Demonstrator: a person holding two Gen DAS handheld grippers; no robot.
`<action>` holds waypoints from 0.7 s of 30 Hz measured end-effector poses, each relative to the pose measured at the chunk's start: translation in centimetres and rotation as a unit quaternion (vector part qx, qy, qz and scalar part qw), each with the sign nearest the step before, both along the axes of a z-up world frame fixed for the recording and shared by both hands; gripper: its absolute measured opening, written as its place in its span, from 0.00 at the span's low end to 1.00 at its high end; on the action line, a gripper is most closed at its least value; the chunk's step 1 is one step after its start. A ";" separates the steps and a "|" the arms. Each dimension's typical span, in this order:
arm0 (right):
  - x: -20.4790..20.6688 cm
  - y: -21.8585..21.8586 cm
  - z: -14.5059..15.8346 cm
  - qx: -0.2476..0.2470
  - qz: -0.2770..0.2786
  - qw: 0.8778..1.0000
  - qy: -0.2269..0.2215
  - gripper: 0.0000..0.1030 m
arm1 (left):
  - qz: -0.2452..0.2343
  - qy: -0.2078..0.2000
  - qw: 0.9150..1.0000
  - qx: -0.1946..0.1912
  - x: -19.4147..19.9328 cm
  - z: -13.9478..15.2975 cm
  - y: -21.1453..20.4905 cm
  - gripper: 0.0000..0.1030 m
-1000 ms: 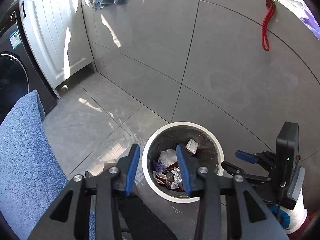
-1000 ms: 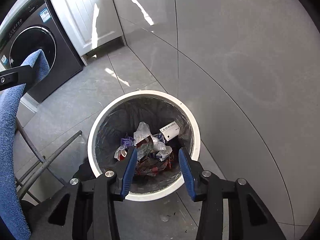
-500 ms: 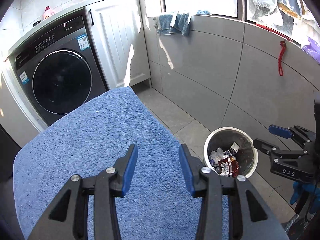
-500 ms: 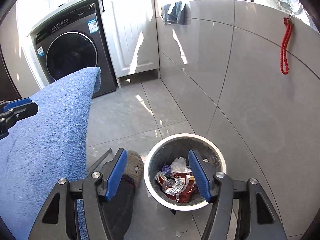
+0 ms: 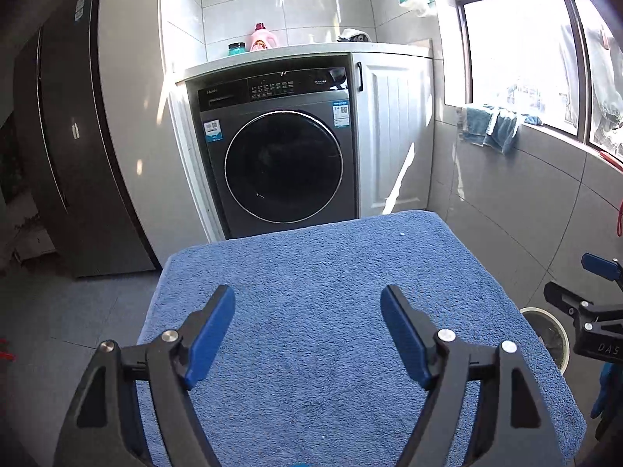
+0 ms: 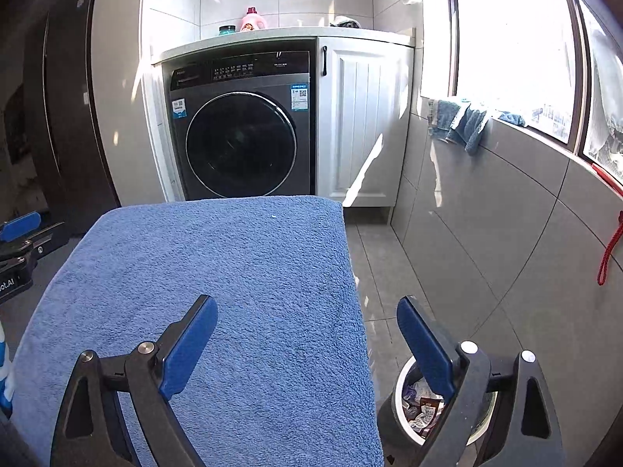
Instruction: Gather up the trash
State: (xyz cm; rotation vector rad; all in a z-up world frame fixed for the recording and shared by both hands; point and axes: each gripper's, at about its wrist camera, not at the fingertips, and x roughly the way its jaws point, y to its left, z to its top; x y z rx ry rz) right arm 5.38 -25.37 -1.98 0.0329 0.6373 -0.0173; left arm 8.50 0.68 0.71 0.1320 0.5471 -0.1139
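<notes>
My left gripper is open and empty above the blue towel-covered table. My right gripper is open and empty, over the table's right edge. The white-rimmed trash bin stands on the floor at the lower right of the right wrist view, partly behind my right finger, with wrappers inside. Its rim also shows in the left wrist view, behind the right gripper's body. No loose trash shows on the towel.
A dark washing machine stands past the table's far edge, beside a white cabinet. A dark fridge is at the left. Grey tiled wall with blue cloths runs along the right.
Both grippers have lifted and tilted up from looking down into the bin to facing the washing machine over the table. Their jaws have opened wider.
</notes>
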 end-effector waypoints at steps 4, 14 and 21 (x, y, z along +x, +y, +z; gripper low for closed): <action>0.2 3.0 0.8 0.004 0.000 1.000 -0.012 0.96 | 0.026 -0.013 1.000 -0.012 -1.3 0.0 3.0 0.76; -0.3 7.3 1.5 -0.038 -0.011 0.999 -0.035 0.97 | 0.070 -0.052 0.996 -0.024 -3.1 0.4 6.9 0.84; -0.5 6.9 1.3 -0.040 -0.018 0.998 -0.039 0.98 | 0.085 -0.056 0.994 -0.030 -3.2 0.4 7.4 0.86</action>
